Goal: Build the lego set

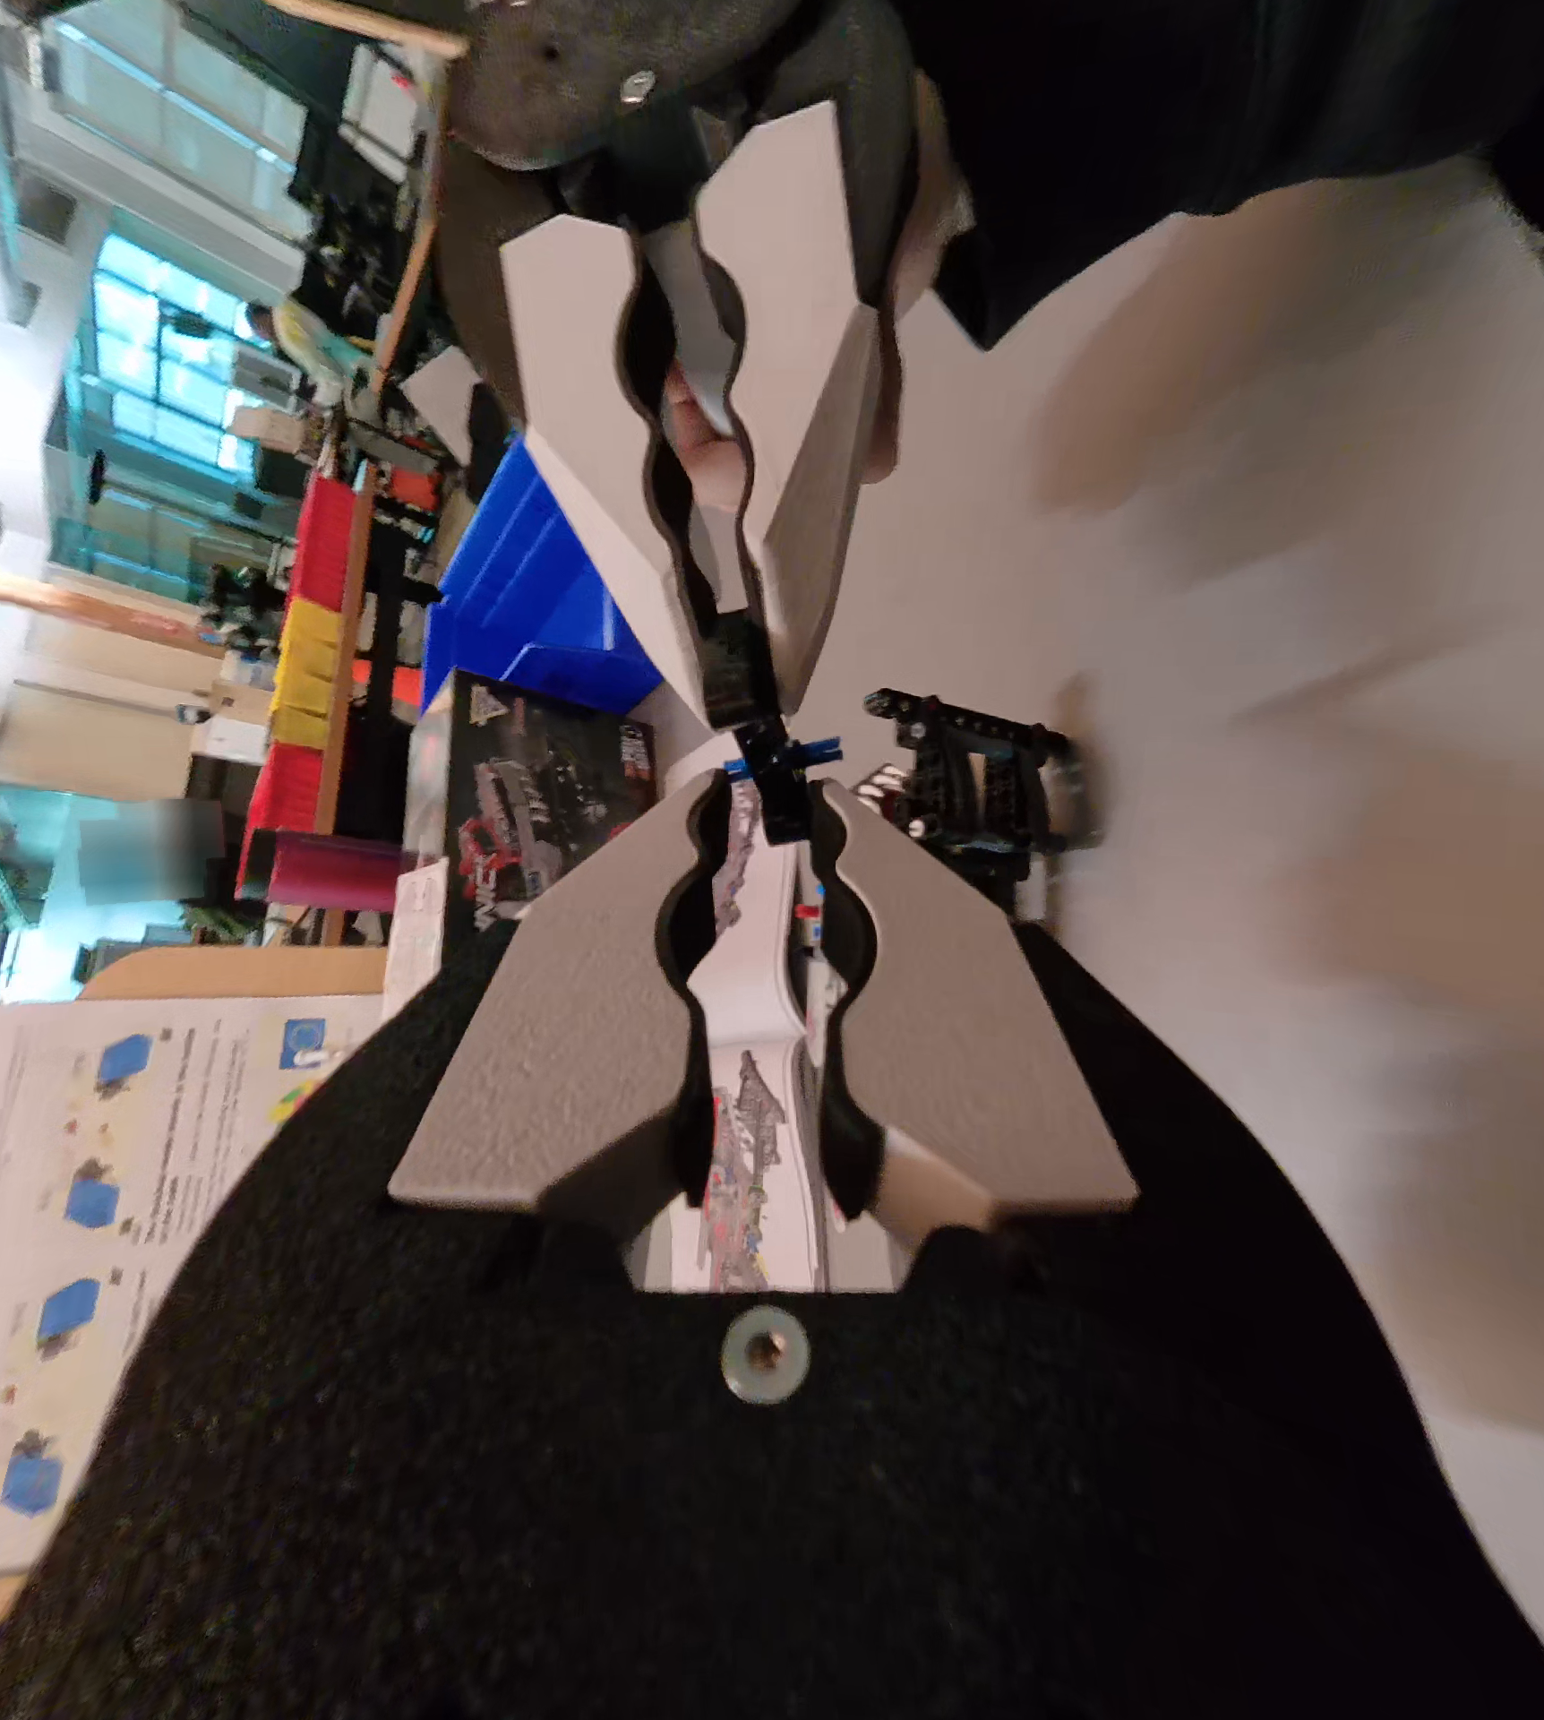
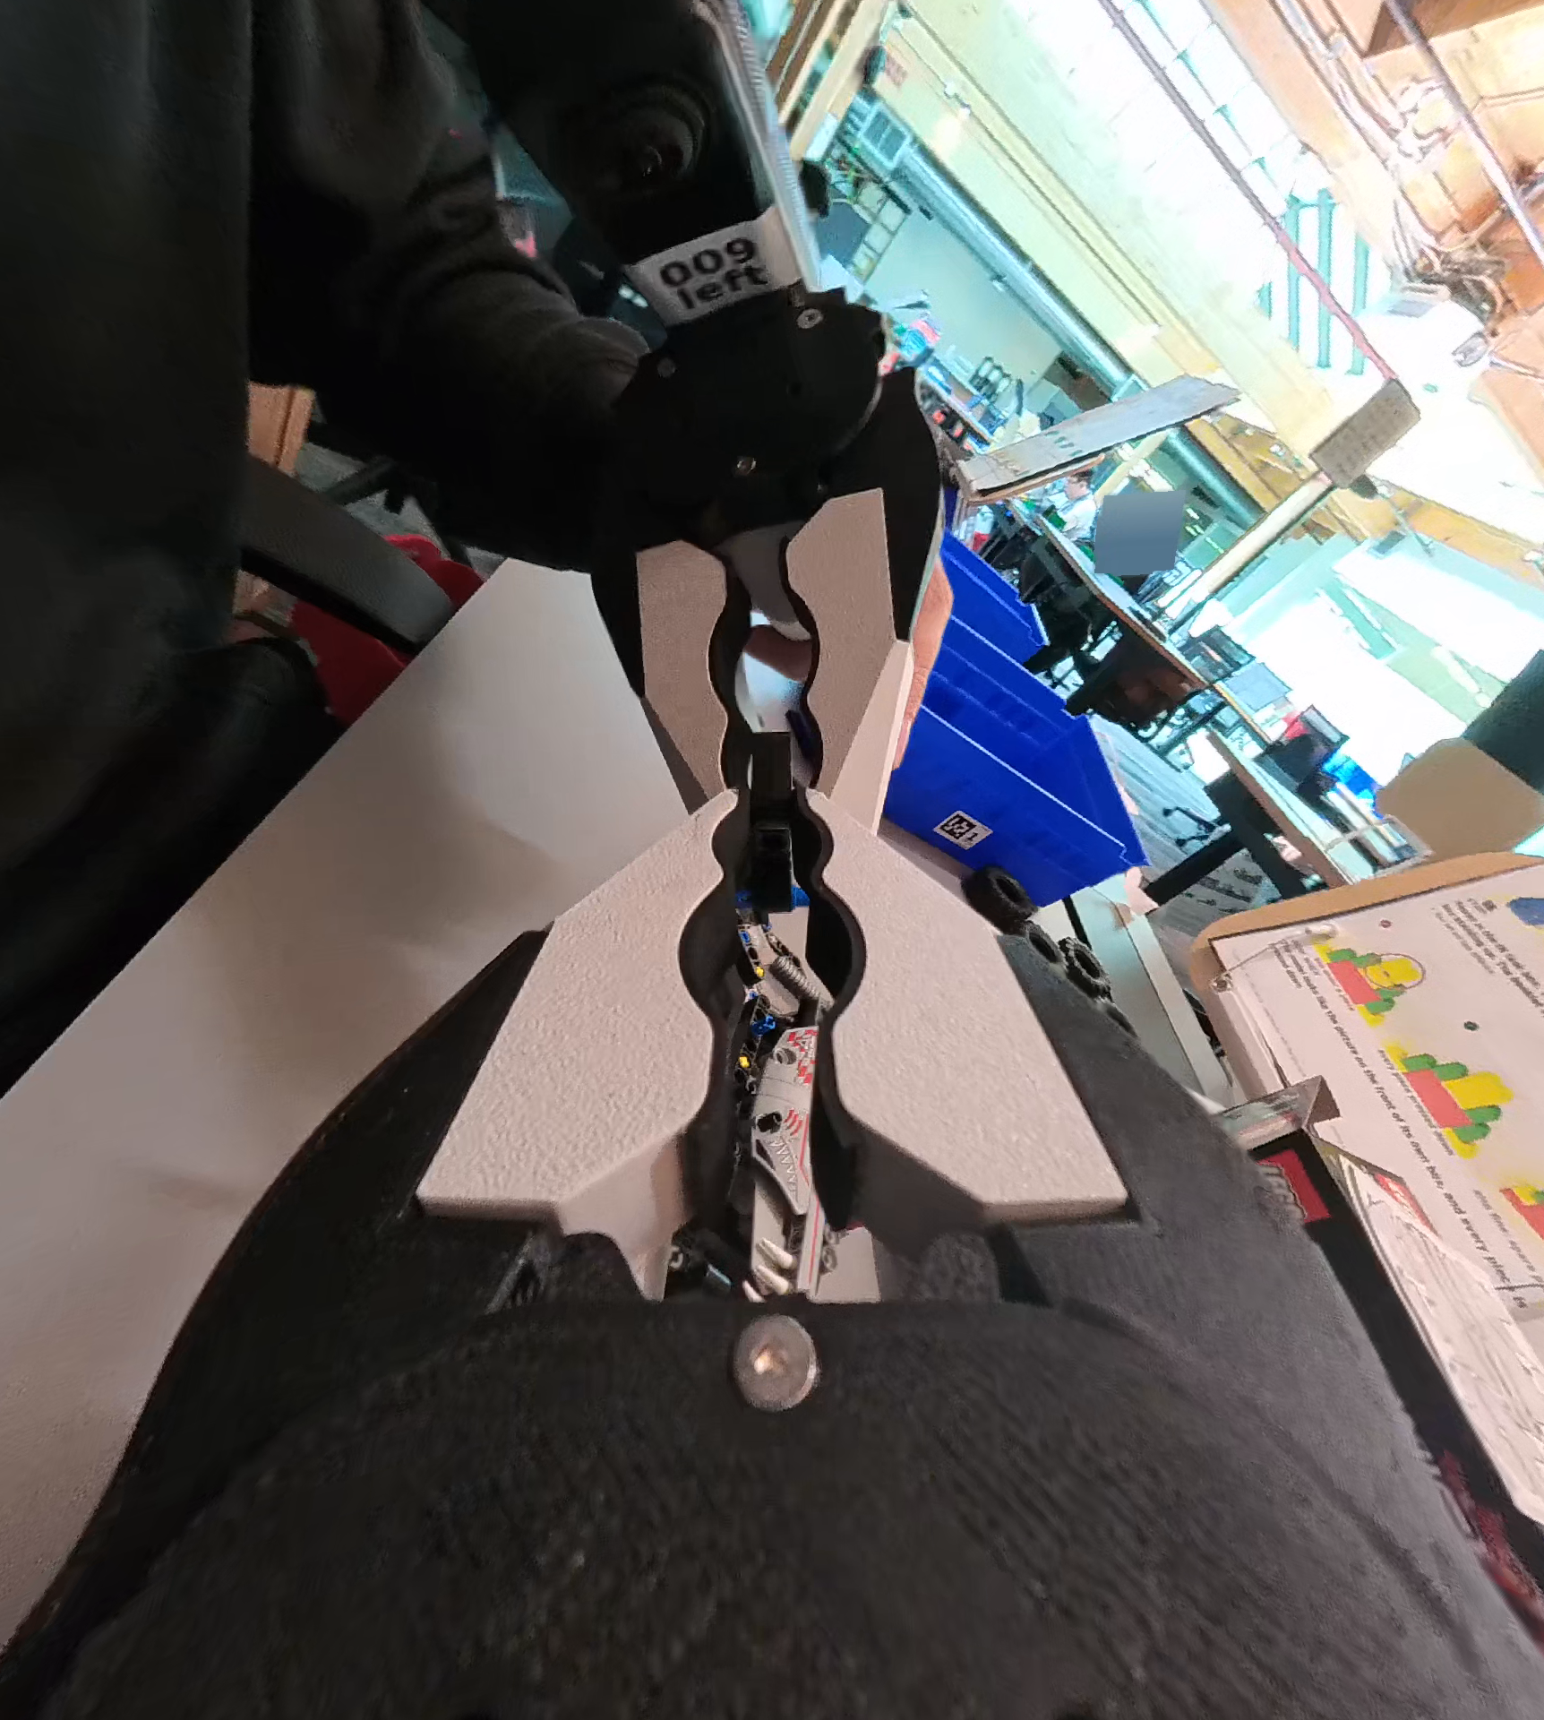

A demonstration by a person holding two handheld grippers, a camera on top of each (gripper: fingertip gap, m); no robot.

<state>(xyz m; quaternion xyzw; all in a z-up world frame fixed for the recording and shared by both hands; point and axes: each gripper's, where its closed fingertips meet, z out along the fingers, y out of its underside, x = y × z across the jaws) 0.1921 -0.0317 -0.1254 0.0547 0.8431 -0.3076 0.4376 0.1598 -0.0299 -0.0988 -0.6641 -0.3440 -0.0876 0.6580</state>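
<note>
We note L gripper & R gripper tip-to-tip above the table, both pinching one small black beam w/ blue pin; judged light, rigid, slippery plastic, so grip flat sides, not the pin.

- The left gripper has its jaws closed on the lower end of a black lego beam with a blue pin (crosswise).
- Opposite, the right gripper pinches the beam's upper end.
- Just right of the tips sits a black lego assembly on the white table.
</note>
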